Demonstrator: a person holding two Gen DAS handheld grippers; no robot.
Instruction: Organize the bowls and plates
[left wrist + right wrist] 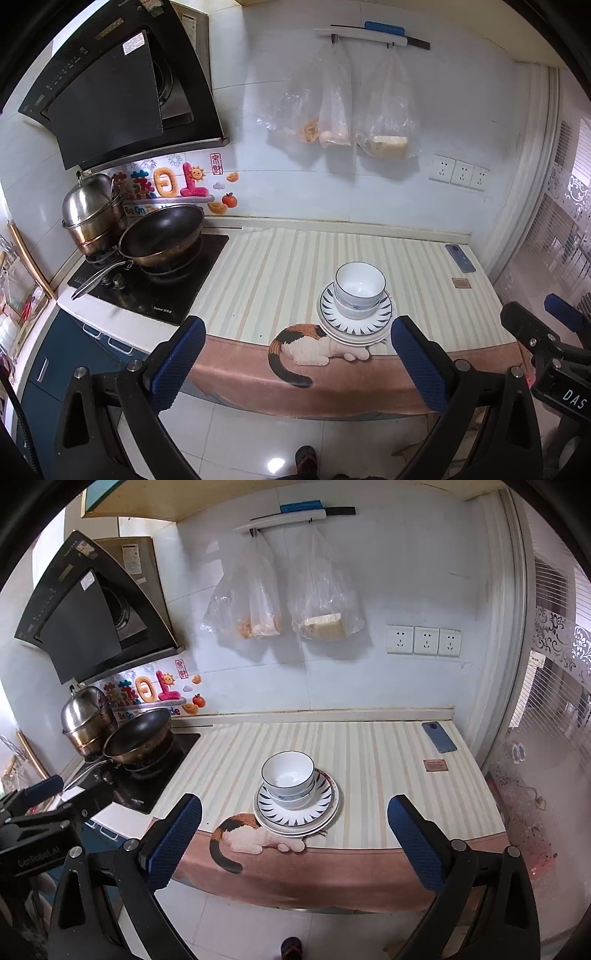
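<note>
free: striped counter around dish stack | blocked left: wok

Bowls: two, nested, upright, mouths up. Top bowl white with a thin dark rim line, interior empty. Lower bowl shows only a band of its wall below the upper one, white with a small blue mark.

Plates: stacked flat beneath the bowls. Uppermost plate white with dark radial dashes around its border; at least two plain white rims show under it, slightly offset toward the near side.

Bowls sit on the back part of the plate stack, off centre.

Whole stack rests on the striped cloth, near its front edge, just behind the printed cat.
</note>
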